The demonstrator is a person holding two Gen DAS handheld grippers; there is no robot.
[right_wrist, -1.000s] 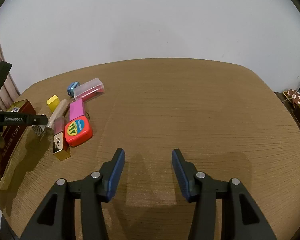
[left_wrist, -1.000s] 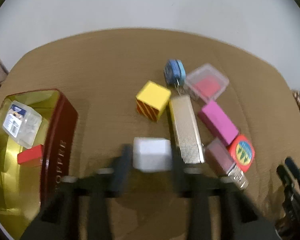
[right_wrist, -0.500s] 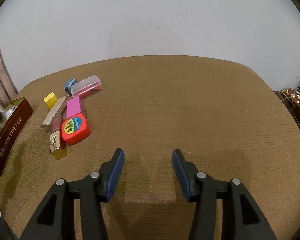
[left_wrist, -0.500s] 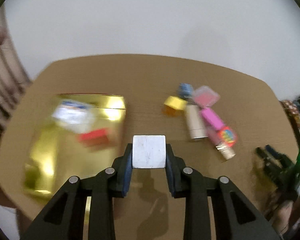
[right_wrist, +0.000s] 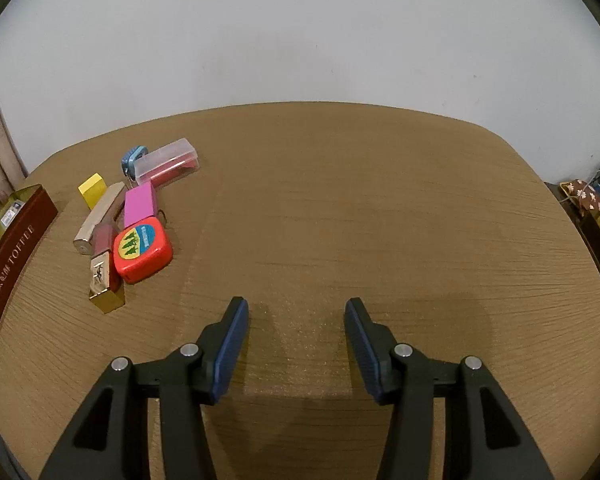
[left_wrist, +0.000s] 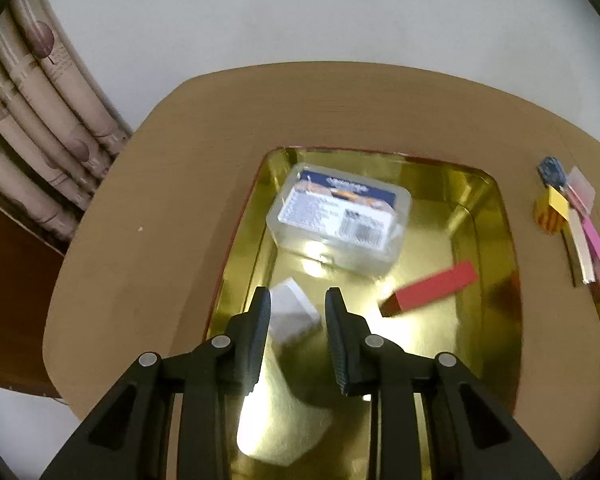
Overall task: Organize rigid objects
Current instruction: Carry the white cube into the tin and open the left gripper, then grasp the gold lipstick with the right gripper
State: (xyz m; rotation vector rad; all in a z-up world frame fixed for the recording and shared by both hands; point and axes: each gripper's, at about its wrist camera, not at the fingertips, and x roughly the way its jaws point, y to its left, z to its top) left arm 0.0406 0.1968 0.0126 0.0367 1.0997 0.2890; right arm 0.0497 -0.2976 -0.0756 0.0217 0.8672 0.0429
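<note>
My left gripper (left_wrist: 298,312) hangs open above the gold tin (left_wrist: 496,216). A white block (left_wrist: 292,314) lies tilted and blurred below the fingers, free of them, inside the tin. The tin also holds a clear plastic box (left_wrist: 340,216) with a label and a red block (left_wrist: 432,286). My right gripper (right_wrist: 296,332) is open and empty over bare table. To its left lies a cluster: a yellow cube (right_wrist: 93,189), a pink block (right_wrist: 140,204), a red tape measure (right_wrist: 142,242), a clear case (right_wrist: 166,162), a silver bar (right_wrist: 100,216).
The tin's dark red side (right_wrist: 10,256) shows at the left edge of the right wrist view. The same cluster (left_wrist: 576,220) lies right of the tin in the left wrist view. Curtains (left_wrist: 32,120) hang beyond the table's left edge. Clutter (right_wrist: 592,200) sits off the table's right side.
My left gripper carried the white block from the cluster to over the tin, opened, and the block dropped into the tin. The right gripper has stayed still.
</note>
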